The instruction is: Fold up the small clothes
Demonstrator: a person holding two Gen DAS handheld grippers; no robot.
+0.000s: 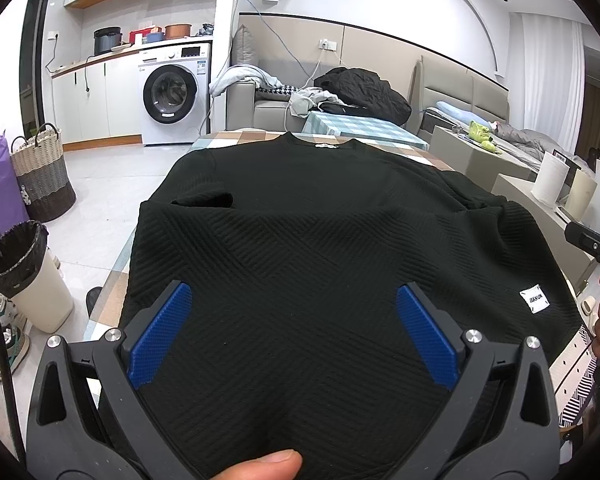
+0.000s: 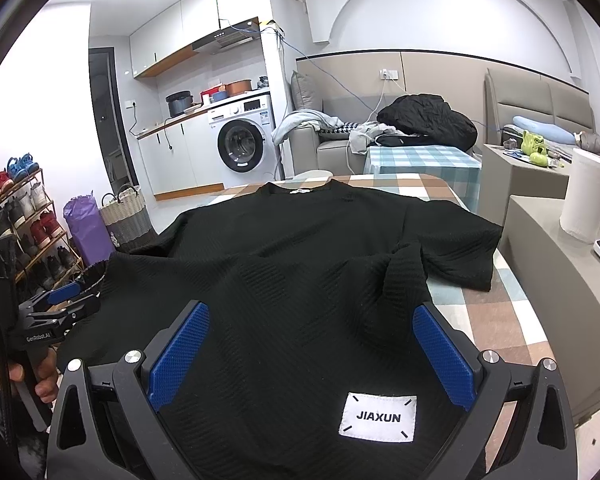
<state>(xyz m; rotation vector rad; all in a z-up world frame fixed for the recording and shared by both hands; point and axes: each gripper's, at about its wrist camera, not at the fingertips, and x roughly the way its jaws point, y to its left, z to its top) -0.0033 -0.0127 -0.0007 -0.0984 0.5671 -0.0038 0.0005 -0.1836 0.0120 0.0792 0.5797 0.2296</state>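
A black ribbed T-shirt (image 1: 300,208) lies spread on the checked tablecloth (image 2: 472,304), collar at the far end and hem towards me. Its white JIAXUN label (image 2: 378,416) sits near the hem on the right. My left gripper (image 1: 293,288) is open over the left part of the hem, its blue pads (image 1: 160,332) wide apart with cloth between them. My right gripper (image 2: 310,308) is open too, above the label corner. The right sleeve (image 2: 404,268) is rumpled inward. A thumb (image 1: 264,466) rests at the near hem. The left gripper (image 2: 60,304) also shows in the right wrist view.
A bin with a black liner (image 1: 32,276) and a woven basket (image 1: 40,172) stand on the floor to the left, near a shoe rack (image 2: 20,216). A grey counter with paper rolls (image 2: 584,196) runs along the right. A washing machine (image 1: 172,92) and a sofa (image 1: 340,96) are beyond.
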